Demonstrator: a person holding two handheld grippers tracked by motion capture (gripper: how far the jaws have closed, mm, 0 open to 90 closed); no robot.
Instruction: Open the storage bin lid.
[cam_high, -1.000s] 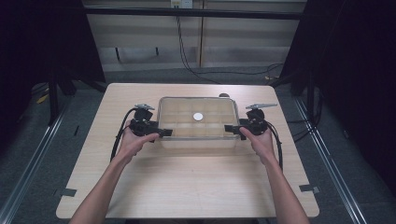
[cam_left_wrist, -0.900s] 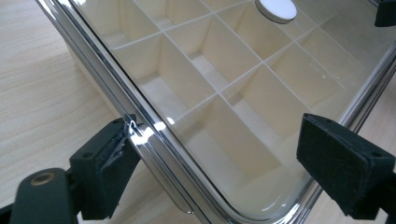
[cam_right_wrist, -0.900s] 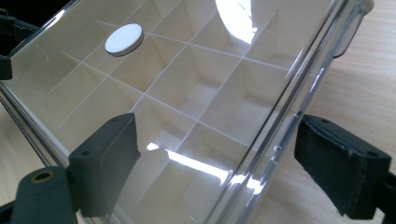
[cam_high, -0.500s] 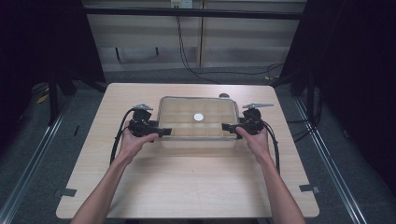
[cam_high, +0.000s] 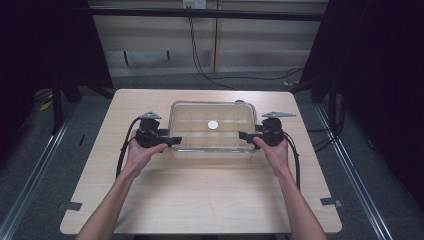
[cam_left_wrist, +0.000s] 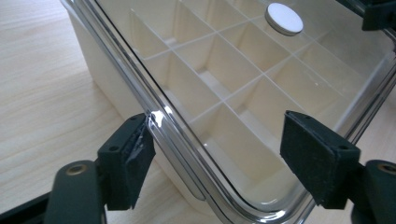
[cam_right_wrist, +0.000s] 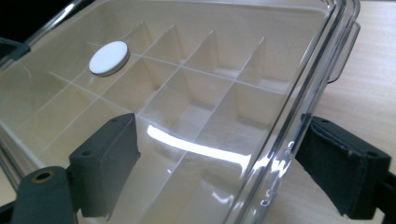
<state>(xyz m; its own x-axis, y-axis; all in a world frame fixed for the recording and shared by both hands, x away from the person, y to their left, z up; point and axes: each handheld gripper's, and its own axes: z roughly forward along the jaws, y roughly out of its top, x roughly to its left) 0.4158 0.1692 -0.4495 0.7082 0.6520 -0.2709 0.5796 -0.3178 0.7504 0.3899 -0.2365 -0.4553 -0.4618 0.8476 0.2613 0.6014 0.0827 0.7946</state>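
High view shows a clear-lidded compartment box (cam_high: 212, 129) lying flat near the middle of the wooden table (cam_high: 200, 200), a little toward its far edge, with a small white disc (cam_high: 213, 124) resting on top of the lid. The left gripper (cam_high: 170, 141) sits at the box's left end and the right gripper (cam_high: 246, 135) at its right end, each held in a hand that comes in from the near side. Left gripper view has the jaws spread on either side of the lid's near corner: one pad (cam_left_wrist: 133, 156) touches the outer rim of the lid, while the other hangs above the lid surface, apart from it. These jaws have just been closing, with the lid's edge between them. Right gripper view has its jaws likewise spread across the lid's edge, one pad (cam_right_wrist: 109, 161) over the lid and the other (cam_right_wrist: 343, 165) outside the rim just beside it, neither clearly pressing; they too have just been closing.
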